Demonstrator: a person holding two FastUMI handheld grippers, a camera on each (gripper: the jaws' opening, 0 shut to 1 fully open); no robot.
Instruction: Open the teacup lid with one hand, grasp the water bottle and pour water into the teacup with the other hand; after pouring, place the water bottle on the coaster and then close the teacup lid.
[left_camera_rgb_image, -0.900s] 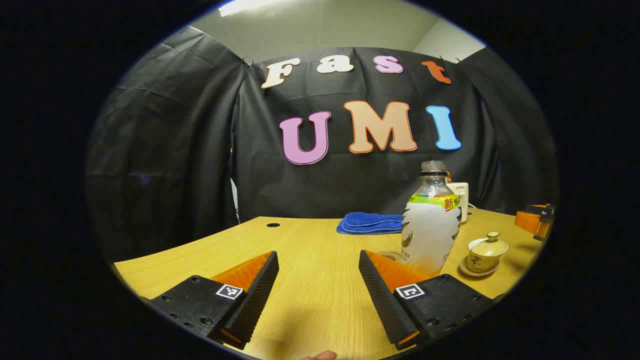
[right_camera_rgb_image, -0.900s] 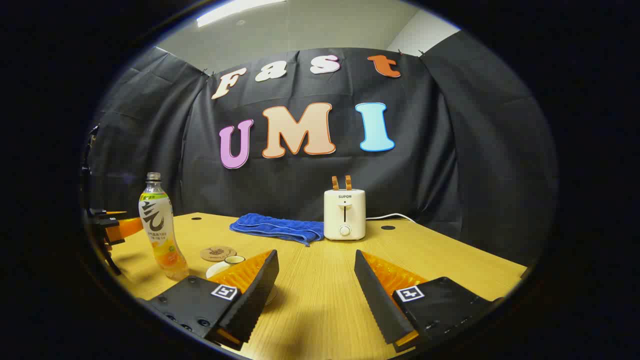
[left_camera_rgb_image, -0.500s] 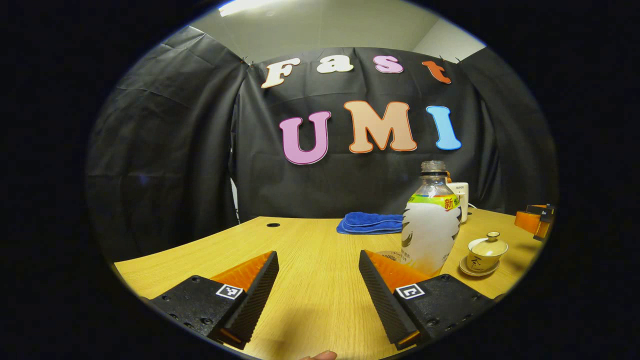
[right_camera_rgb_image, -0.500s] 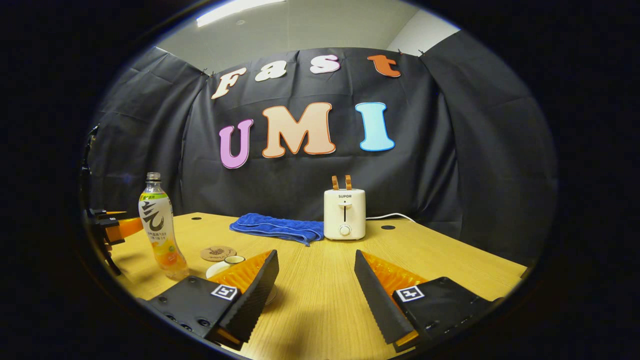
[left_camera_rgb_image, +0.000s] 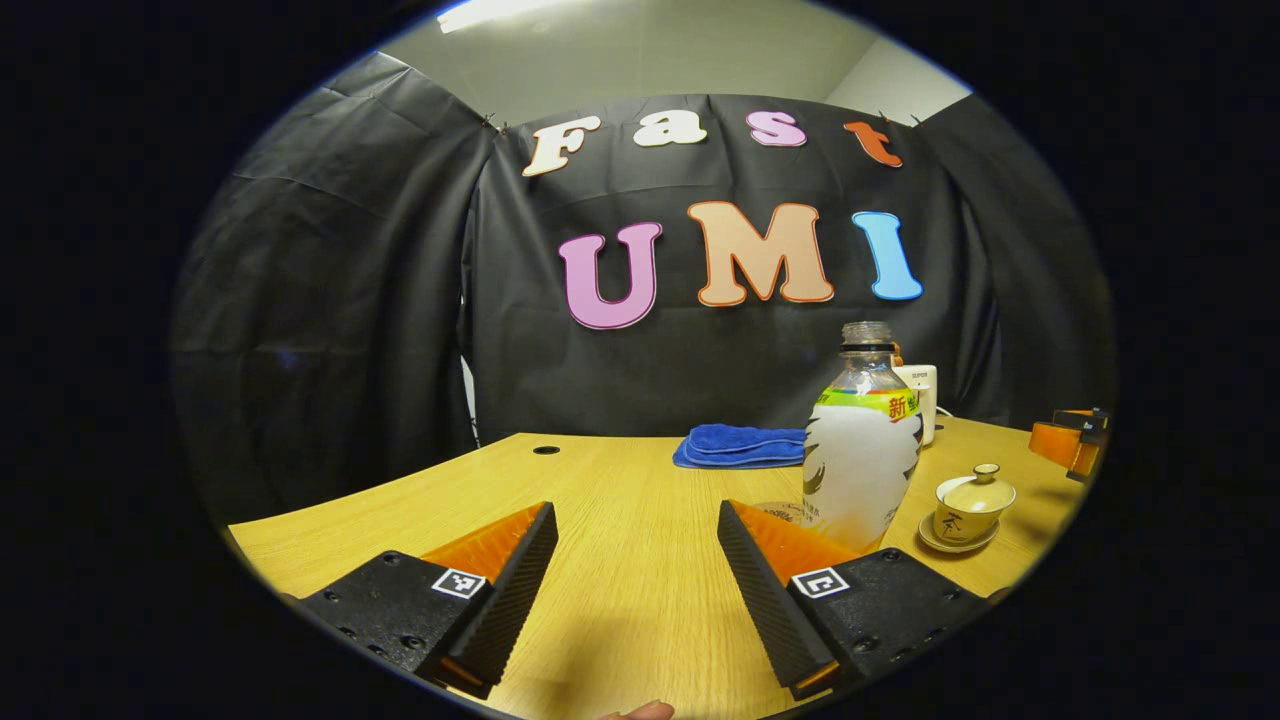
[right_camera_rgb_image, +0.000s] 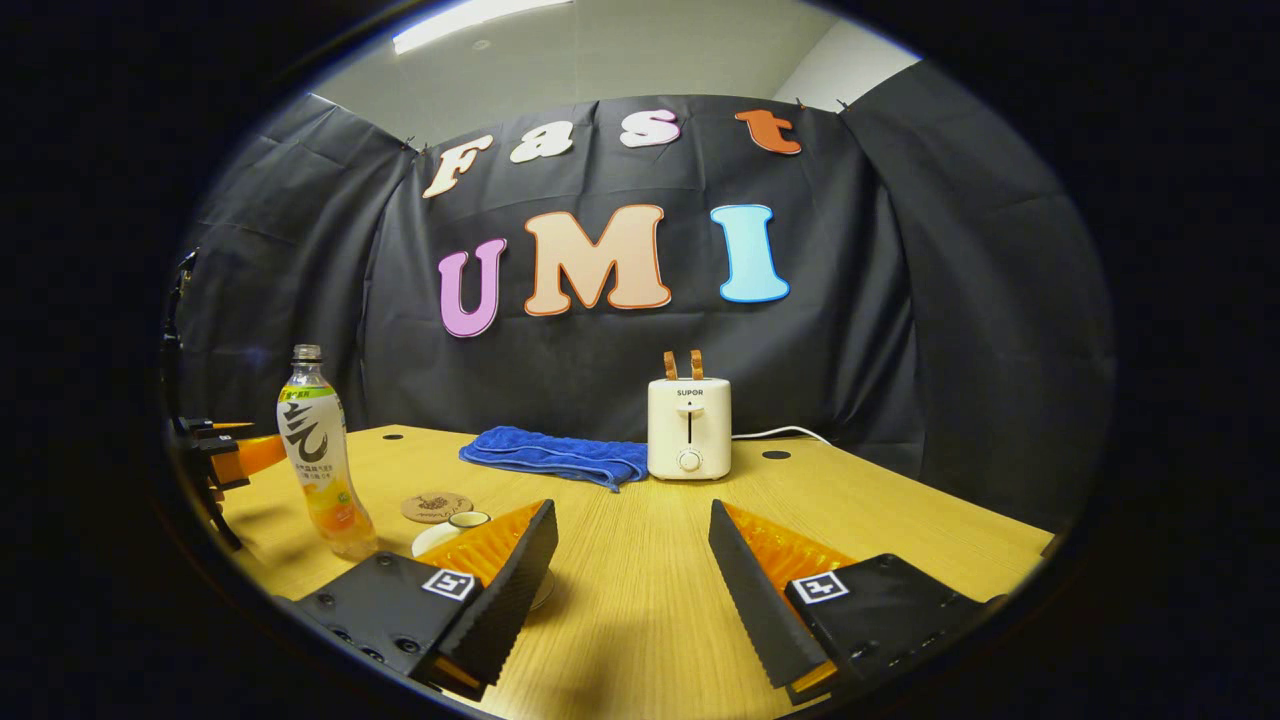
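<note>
Both grippers, left (left_camera_rgb_image: 637, 570) and right (right_camera_rgb_image: 632, 570), stayed spread empty near the water bottle (left_camera_rgb_image: 860, 440); nothing had moved, lid (left_camera_rgb_image: 975, 490) unopened.

We see our left gripper (left_camera_rgb_image: 637, 560) as two wedge-shaped fingers with finely ribbed inner faces, each set on a black block body studded with small round screws. A small square black-and-white marker sits on top of each block. Our right gripper (right_camera_rgb_image: 632, 560) has the same build: ribbed wedge fingers, black screw-dotted blocks, one square marker apiece. At the bottom edge of the left gripper view a rounded fingertip (left_camera_rgb_image: 640, 711) of our hand just peeks in.
</note>
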